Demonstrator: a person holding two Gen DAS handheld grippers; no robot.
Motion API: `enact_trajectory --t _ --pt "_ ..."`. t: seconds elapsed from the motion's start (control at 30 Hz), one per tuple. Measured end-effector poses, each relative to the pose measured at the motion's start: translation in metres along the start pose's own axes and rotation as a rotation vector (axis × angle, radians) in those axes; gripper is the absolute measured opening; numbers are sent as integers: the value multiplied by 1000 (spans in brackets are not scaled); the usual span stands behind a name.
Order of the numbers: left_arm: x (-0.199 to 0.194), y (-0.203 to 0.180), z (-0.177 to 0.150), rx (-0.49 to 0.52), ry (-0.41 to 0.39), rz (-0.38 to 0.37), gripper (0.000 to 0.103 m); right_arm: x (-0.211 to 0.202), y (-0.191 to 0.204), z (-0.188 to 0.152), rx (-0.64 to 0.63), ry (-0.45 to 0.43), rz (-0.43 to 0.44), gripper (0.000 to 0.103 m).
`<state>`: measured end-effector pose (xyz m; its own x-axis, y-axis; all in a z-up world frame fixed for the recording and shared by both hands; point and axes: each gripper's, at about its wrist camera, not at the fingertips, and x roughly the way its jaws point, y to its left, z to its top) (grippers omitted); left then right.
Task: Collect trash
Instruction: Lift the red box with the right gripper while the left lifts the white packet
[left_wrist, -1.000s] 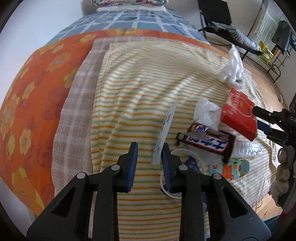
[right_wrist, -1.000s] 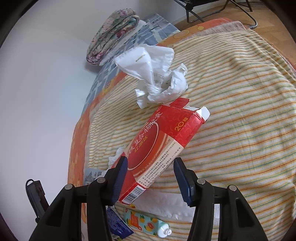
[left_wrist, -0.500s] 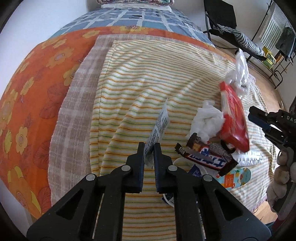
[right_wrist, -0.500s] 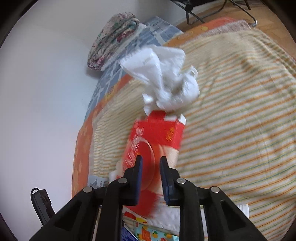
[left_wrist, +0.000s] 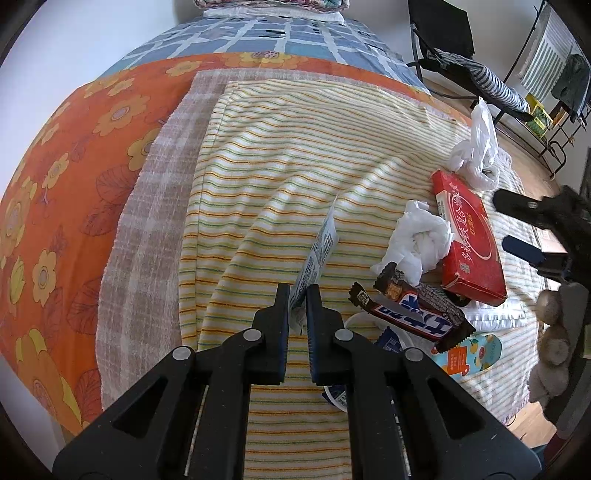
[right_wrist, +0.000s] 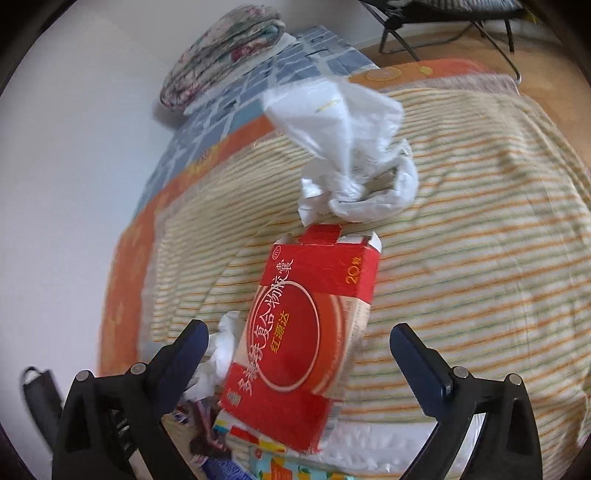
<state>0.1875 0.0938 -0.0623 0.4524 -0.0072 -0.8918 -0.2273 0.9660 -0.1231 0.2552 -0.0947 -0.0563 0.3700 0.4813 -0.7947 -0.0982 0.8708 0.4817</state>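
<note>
Collection stood at the gathering stage, with trash being drawn into one heap. In the left wrist view, the left gripper, at lower centre, was clamped on a thin printed wrapper that stood edge-up above the striped blanket. The heap lay at centre right of the frame: a crumpled tissue, a candy bar wrapper and a red carton, with a knotted white plastic bag beyond at upper right. The right gripper showed at the right edge, jaws apart. In the right wrist view, the right gripper had just been opening; its jaws stood wide on either side of the red carton, pads clear of it, the carton resting on the heap at lower centre. The plastic bag lay just beyond, at upper centre. The next move probably called for carrying the wrapper rightward onto the heap and releasing it, while the free gripper reached for the bag.
</note>
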Motion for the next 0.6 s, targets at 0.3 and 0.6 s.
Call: enact_trajectory --t 0.3,0.6 --pt "-1 1 -2 -4 -1 1 6 29 23 5 -86 6 -143 97" --pt "7 -5 0 -1 7 8 6 30 17 1 -134 30 -176 91"
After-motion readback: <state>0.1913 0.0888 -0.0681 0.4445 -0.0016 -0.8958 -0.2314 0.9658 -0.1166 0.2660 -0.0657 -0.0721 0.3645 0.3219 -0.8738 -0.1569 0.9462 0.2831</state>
